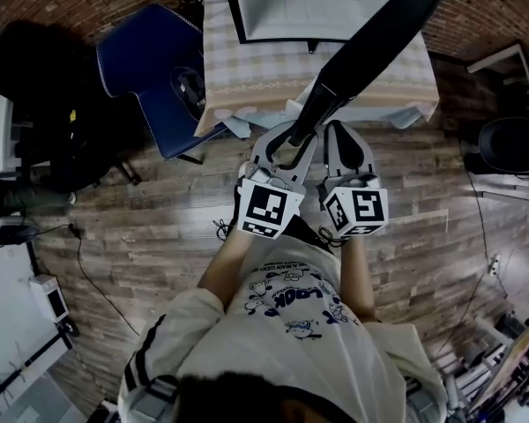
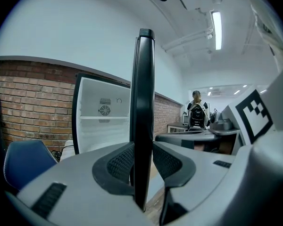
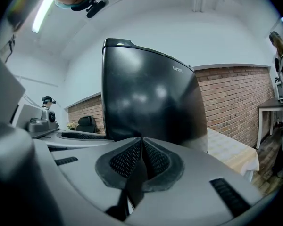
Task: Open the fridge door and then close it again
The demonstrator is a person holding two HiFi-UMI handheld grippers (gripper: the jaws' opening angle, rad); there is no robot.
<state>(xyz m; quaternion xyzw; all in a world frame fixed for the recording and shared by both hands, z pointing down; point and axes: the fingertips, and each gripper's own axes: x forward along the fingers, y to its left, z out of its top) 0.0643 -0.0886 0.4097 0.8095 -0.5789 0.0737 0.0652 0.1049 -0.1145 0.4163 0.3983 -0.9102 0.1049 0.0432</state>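
- Fridge door (image 1: pixel 370 47) stands swung well open, a black slab reaching from the white fridge (image 1: pixel 309 3) out towards me.
- My left claw (image 1: pixel 291 144) holds the door's free edge. In the left gripper view the door (image 2: pixel 144 117) runs upright, edge-on, between the two pads (image 2: pixel 120 164), which press on it from either side.
- Past the door in that view I see the fridge's (image 2: pixel 104 121) bare white inside, with a brick wall (image 2: pixel 28 102) beside it.
- My right claw (image 1: pixel 339 139) is shut tight with nothing in it; in the right gripper view its tips (image 3: pixel 142 145) meet.
- The door's glossy outer face (image 3: pixel 151 98) fills that view just ahead of the tips; I cannot tell whether they touch it.
- The fridge sits on a table with a checked cloth (image 1: pixel 238 69), a blue chair (image 1: pixel 150 60) beside it.
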